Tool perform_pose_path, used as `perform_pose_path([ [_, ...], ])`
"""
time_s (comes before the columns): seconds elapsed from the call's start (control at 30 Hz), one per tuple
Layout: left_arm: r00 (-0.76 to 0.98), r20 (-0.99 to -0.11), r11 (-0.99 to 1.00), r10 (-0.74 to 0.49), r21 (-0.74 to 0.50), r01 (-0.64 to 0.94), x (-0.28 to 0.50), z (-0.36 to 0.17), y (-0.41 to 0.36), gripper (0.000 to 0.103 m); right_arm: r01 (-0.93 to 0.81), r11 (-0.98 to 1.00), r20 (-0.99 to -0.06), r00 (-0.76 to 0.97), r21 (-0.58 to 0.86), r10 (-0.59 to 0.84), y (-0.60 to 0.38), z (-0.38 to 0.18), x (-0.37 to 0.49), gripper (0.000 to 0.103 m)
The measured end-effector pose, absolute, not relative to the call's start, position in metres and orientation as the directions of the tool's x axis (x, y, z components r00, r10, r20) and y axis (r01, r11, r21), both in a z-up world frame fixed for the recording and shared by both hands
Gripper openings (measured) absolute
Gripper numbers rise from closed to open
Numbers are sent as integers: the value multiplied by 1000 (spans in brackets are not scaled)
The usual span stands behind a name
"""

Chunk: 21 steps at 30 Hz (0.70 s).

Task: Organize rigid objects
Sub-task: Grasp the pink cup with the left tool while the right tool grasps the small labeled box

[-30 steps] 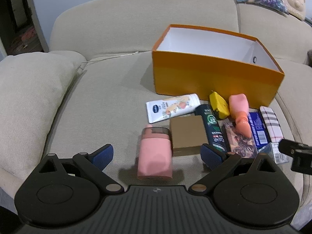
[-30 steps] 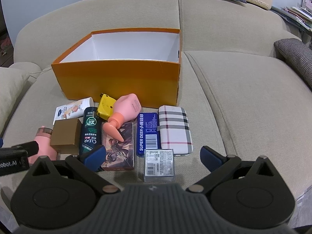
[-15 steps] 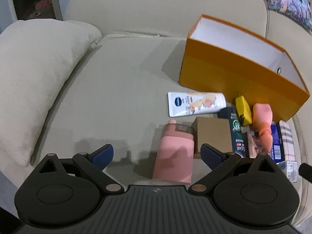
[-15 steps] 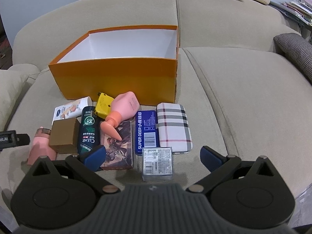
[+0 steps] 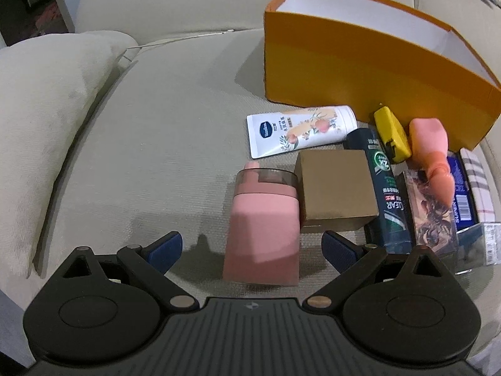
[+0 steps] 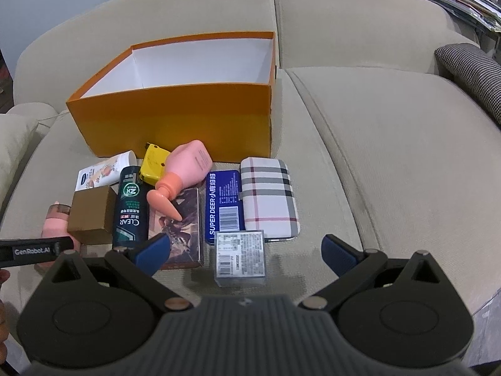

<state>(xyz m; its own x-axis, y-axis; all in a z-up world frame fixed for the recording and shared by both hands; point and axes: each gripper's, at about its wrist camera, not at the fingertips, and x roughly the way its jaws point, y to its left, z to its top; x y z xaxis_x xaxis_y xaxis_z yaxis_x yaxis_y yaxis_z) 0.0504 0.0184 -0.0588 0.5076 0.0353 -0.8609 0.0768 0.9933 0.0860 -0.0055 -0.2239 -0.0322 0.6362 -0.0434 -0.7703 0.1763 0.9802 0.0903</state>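
An open orange box [image 6: 175, 125] [image 5: 360, 72] stands on the sofa seat with nothing visible inside. In front of it lie several items: a pink bottle with a smoky cap [image 5: 263, 225] [image 6: 54, 224], a brown carton [image 5: 335, 194] [image 6: 90, 213], a white tube [image 5: 297, 130], a dark green CLEAR bottle [image 6: 131, 206], a yellow gadget [image 6: 153, 164], a peach pump bottle [image 6: 184, 166], a picture box [image 6: 183, 228], a blue tin [image 6: 224, 203], a plaid case [image 6: 269, 197] and a small clear box [image 6: 240, 257]. My left gripper [image 5: 252, 249] is open, its fingers either side of the pink bottle. My right gripper [image 6: 244, 250] is open around the clear box.
A beige cushion [image 5: 37, 119] lies at the left of the seat. A checked pillow [image 6: 472, 72] rests at the far right. The seat right of the plaid case is bare fabric. The left gripper's body [image 6: 34, 250] shows at the right wrist view's left edge.
The left gripper has come lower and closer to the pink bottle, which now lies between its open fingers. The right gripper has barely moved.
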Motion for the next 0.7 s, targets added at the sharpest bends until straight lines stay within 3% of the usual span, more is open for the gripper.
perform_pose_path([
  [0.57,469,-882,993,41,89,81,63,-79,17,103,217,969,-792,609,119,-39,-237,-44,1,102],
  [0.6,460,-887,993,40,85,78,64,-82,19,100,227,966,-795,605,126,-38,-240,-46,1,102],
  [0.67,439,-898,995,30,69,73,67,-88,23,80,246,959,-803,596,140,-35,-246,-50,3,102],
  [0.7,431,-902,997,7,39,65,69,-90,26,79,251,957,-805,592,148,-30,-248,-52,4,102],
])
